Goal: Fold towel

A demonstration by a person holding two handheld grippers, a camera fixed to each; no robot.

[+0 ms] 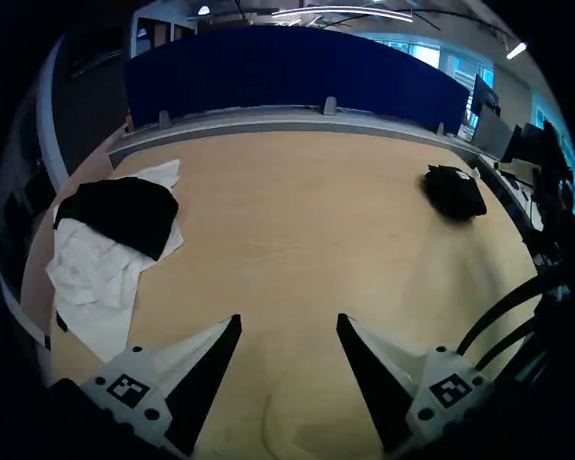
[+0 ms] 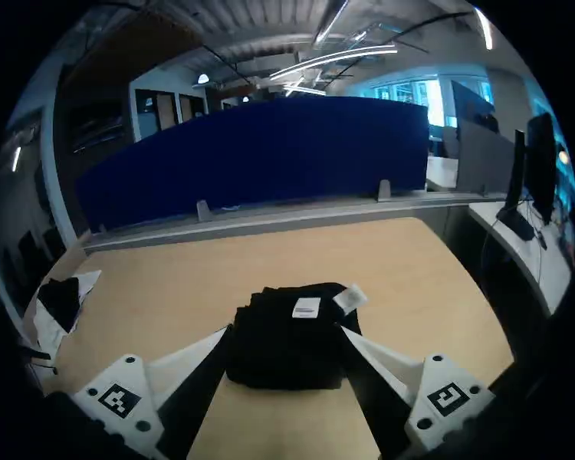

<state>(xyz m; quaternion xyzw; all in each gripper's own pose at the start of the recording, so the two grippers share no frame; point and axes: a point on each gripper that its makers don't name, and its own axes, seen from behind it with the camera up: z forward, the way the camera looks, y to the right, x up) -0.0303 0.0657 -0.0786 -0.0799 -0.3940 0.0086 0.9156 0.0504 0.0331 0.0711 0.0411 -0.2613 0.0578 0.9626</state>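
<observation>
Pale wooden desk [image 1: 303, 215] before blue partition [image 1: 287, 73]; left claw [image 1: 287, 326] wide, right claw [image 2: 284, 331] wide astride folded black towel [image 2: 276, 360].

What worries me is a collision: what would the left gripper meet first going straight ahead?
Probably bare tabletop; the left gripper points between the towel pile and the folded black towel, though depth is unclear.

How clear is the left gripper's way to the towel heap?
Probably yes. The left gripper hangs with jaws open over the table; the towel heap lies ahead to its left, with nothing between. The folded black towel sits far off the other way.
</observation>
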